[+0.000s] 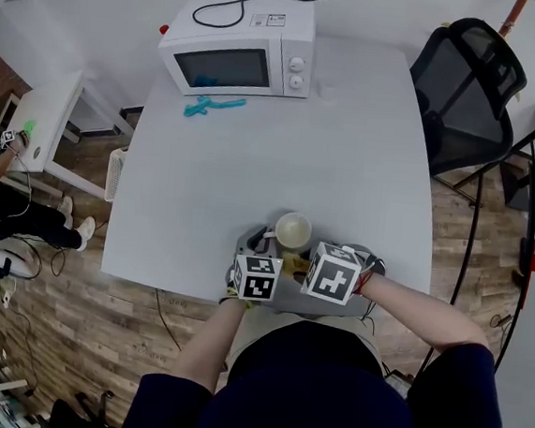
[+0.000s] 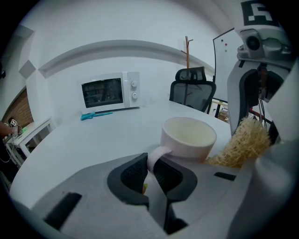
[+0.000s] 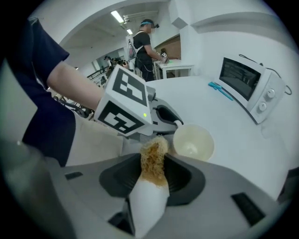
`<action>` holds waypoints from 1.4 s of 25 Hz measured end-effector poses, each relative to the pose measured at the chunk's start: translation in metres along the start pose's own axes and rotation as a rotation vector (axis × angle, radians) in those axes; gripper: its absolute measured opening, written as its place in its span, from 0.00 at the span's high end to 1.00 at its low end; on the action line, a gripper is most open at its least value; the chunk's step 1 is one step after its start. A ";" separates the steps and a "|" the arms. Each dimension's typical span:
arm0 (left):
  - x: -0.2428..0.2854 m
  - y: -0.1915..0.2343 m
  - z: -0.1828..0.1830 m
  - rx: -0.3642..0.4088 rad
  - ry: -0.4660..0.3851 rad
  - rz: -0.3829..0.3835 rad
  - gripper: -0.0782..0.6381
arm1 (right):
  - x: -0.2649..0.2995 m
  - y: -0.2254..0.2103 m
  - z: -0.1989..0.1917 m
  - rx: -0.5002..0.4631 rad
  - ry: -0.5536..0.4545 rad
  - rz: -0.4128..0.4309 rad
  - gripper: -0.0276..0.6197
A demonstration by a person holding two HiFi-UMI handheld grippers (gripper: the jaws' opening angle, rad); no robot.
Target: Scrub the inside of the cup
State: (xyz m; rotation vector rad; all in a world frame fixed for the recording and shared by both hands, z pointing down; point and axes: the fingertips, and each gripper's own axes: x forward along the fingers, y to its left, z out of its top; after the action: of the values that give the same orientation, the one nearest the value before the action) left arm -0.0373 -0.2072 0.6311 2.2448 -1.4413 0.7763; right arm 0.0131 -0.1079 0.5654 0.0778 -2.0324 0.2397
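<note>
A cream cup (image 1: pixel 293 231) stands upright on the white table near its front edge. My left gripper (image 2: pixel 150 175) is shut on the cup's handle (image 2: pixel 155 157), and the cup (image 2: pixel 188 138) is empty inside. Between the jaws of my right gripper (image 3: pixel 154 173) sits a scrubber with a white handle and tan bristles (image 3: pixel 153 161), gripped fast. The bristles (image 2: pixel 245 144) hang just beside the cup's right side, outside its rim. From the right gripper view the cup (image 3: pixel 193 142) lies just ahead and to the right of the bristles.
A white microwave (image 1: pixel 240 50) stands at the table's far edge with a teal tool (image 1: pixel 212 106) in front of it. A black office chair (image 1: pixel 468 91) is at the far right. A small white side table (image 1: pixel 41 125) and a person stand left.
</note>
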 end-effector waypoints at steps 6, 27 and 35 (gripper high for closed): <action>0.000 -0.002 0.000 0.021 0.003 -0.024 0.83 | 0.013 -0.008 0.002 -0.005 0.022 0.012 0.71; 0.000 -0.003 -0.001 0.052 0.004 -0.070 0.83 | 0.001 -0.031 -0.034 0.042 0.114 0.010 0.71; 0.000 -0.004 -0.001 0.055 -0.001 -0.074 0.83 | -0.006 -0.048 -0.046 0.030 0.162 -0.032 0.71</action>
State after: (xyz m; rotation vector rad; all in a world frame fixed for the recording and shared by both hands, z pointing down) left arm -0.0338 -0.2046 0.6321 2.3258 -1.3450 0.8002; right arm 0.0638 -0.1460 0.5871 0.1064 -1.8653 0.2479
